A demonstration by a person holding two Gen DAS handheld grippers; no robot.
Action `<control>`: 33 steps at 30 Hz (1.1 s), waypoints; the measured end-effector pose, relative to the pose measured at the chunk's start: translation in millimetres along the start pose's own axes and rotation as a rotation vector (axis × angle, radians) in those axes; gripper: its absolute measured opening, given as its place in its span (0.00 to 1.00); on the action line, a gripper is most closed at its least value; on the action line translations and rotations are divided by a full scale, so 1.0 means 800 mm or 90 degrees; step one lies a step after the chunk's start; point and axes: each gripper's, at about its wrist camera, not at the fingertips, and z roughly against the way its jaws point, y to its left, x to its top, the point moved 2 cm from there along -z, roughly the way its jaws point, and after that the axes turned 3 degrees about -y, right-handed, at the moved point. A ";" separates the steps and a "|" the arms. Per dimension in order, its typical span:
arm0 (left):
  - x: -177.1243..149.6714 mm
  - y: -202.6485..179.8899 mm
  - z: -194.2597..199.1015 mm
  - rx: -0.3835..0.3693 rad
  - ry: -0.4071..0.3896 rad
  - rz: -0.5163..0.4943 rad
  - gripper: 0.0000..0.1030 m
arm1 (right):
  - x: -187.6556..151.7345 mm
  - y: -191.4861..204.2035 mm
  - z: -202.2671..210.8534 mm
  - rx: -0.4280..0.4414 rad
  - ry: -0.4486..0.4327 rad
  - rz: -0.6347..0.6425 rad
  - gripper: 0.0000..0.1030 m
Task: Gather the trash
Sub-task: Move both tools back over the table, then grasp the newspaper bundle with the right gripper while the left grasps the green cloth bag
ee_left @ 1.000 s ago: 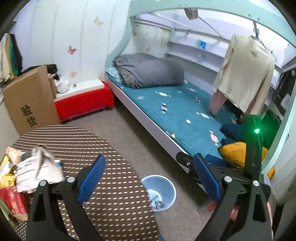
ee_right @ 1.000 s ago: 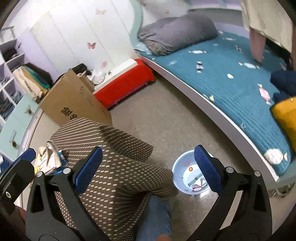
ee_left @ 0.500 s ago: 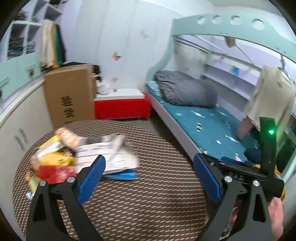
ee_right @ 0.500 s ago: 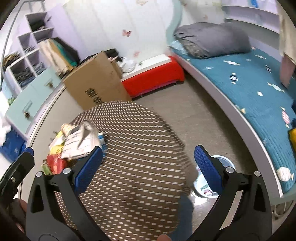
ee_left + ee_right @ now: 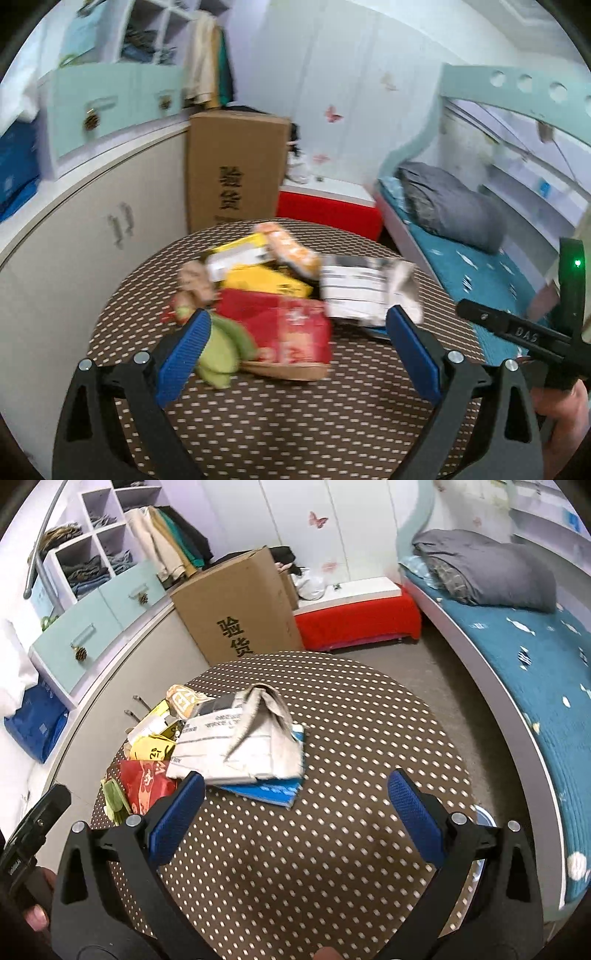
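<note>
A pile of trash lies on the round brown dotted table [image 5: 295,424]: a red packet [image 5: 284,328], a green wrapper [image 5: 221,350], a yellow box [image 5: 266,280], an orange snack bag [image 5: 291,251] and a crumpled white paper bag [image 5: 362,291]. My left gripper [image 5: 297,332] is open and hovers just before the red packet, holding nothing. My right gripper [image 5: 295,794] is open above the table [image 5: 332,867], a little short of the white paper bag [image 5: 243,742] and the blue booklet [image 5: 269,788] under it. A sliver of the pale bin [image 5: 484,819] shows behind the right finger.
A tall cardboard box [image 5: 240,609] stands behind the table, with a red bench [image 5: 354,620] beside it. The bed with a teal cover [image 5: 535,657] runs along the right. White cabinets [image 5: 55,258] curve round the left. Grey floor [image 5: 436,679] lies between table and bed.
Both grippers have swung left and up from the floor bin towards the table. The trash pile has come from the left edge to the middle of both views. Both stay open.
</note>
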 end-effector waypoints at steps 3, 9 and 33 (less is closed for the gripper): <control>-0.002 0.033 -0.003 0.028 -0.002 0.026 0.91 | 0.009 0.007 -0.020 0.004 0.009 0.006 0.94; -0.012 0.081 -0.014 0.077 0.007 0.058 0.91 | 0.026 0.022 -0.066 0.012 0.024 0.029 0.94; -0.038 0.097 -0.069 0.028 0.082 0.056 0.11 | 0.037 0.002 -0.082 0.035 0.013 0.005 0.29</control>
